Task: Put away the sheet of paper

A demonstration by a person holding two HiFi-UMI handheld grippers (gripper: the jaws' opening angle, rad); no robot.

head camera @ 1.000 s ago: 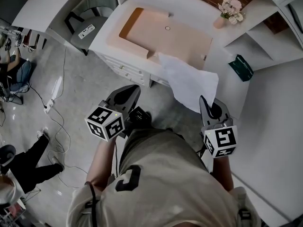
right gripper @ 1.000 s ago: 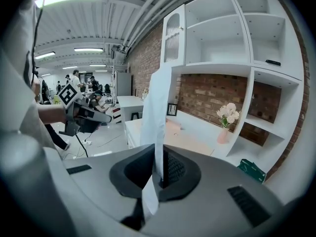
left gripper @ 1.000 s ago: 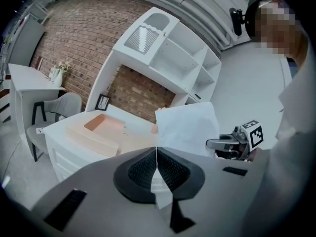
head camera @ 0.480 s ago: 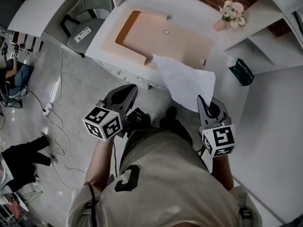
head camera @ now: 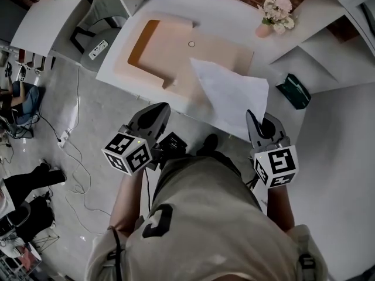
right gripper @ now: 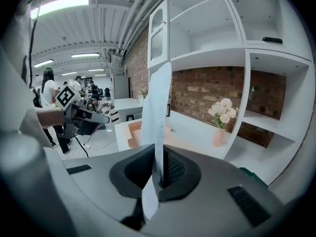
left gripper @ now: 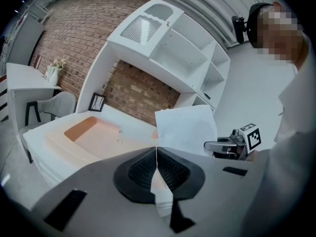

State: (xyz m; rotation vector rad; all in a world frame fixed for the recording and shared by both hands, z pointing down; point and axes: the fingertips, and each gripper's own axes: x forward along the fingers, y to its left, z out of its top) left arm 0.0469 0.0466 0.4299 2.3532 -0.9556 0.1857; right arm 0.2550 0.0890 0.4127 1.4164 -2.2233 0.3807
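The right tool (head camera: pixel 258 122) is clamping its jaws on the near edge of the sheet of paper (head camera: pixel 231 94); in the right gripper view the sheet is passing edge-on between the two dark pads and rising upright in front of the camera. The left tool (head camera: pixel 156 115) is hanging beside it with its jaws pressed together and nothing between them, well apart from the paper. From the right tool the white sheet is stretching forward over the front edge of the white surface (head camera: pixel 225 12), and its far corner is reaching over the right part of a peach-coloured pad (head camera: pixel 167 48) that is lying on that surface; whether the paper is touching the pad cannot be told. A small vase of pale flowers (head camera: pixel 271 12) is standing near the back right corner of the surface. A dark green object (head camera: pixel 293 90) is sitting on the white shelf unit to the right. A grey chair (head camera: pixel 94 25) is standing left of the surface.
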